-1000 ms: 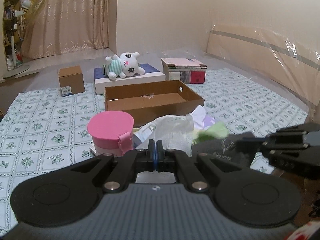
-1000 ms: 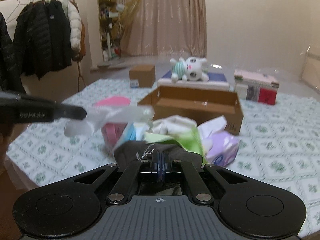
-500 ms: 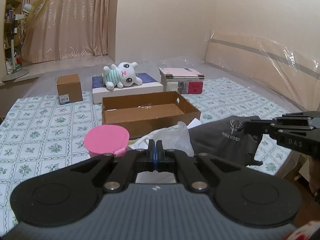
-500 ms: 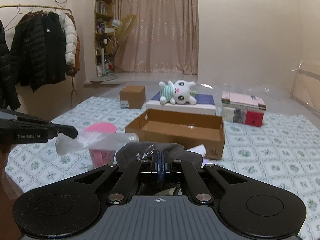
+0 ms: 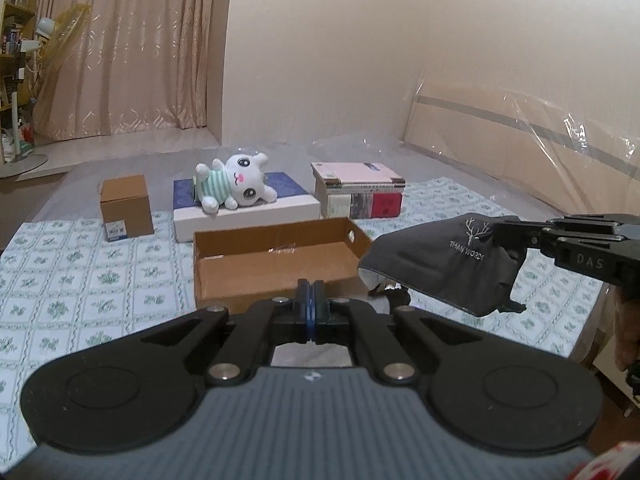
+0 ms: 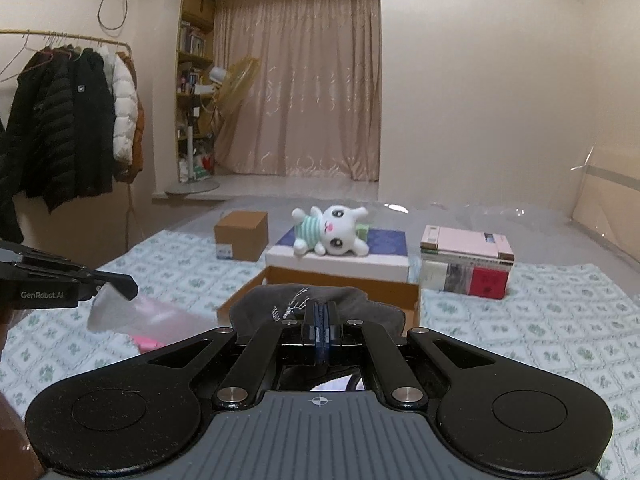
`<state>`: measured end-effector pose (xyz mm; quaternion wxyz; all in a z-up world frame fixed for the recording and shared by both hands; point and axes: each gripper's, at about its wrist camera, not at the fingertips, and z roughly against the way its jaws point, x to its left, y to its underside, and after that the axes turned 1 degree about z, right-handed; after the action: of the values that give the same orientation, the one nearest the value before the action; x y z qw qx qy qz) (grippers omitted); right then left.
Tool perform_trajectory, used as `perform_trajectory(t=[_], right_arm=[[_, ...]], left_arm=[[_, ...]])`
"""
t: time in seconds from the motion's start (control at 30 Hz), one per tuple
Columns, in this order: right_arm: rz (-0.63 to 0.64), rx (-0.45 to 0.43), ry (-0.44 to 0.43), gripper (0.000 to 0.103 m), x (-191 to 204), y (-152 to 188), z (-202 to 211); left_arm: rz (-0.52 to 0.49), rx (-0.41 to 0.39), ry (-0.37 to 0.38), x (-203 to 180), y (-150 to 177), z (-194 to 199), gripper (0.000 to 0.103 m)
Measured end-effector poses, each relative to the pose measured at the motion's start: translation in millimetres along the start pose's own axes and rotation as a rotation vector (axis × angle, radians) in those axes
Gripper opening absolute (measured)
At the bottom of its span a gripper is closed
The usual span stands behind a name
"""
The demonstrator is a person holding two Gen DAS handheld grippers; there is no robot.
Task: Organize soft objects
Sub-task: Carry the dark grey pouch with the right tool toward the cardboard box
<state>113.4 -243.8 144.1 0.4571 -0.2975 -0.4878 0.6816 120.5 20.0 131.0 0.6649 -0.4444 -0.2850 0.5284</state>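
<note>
Left of the open cardboard box [image 5: 276, 264], the left gripper [image 6: 124, 282] has its jaws clenched on a clear plastic bag [image 6: 120, 312] held above the patterned bedspread [image 5: 80, 280]. Right of the box, the right gripper [image 5: 508, 226] holds a dark grey garment [image 5: 448, 264] with a deer logo in closed jaws, lifted in the air. Behind the box a plush bunny [image 5: 234, 186] lies on a white flat box [image 5: 248, 208].

Blk tongs [image 5: 311, 294], blue pads, silver screws (GenRobot.AI)
</note>
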Motion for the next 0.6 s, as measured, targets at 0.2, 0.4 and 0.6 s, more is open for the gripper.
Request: perform_trajectory(t=[0.2,0.4,0.6], right_arm=[[-0.011,0.001,0.004,0.001,-18,-17,-32],[-0.015,0.008,0.005,0.001,-28,-20,-55],[-0.033,0.023,-0.016,0.001,-24,-7,-55]], left_arm=[[-0.02,-0.003,0.008,5,-31,-29,0.0],[-0.049,0.019,0.021,9,-41,-48,0.0],[-0.068,0.092,0.019,7,-8,-47,0.003]])
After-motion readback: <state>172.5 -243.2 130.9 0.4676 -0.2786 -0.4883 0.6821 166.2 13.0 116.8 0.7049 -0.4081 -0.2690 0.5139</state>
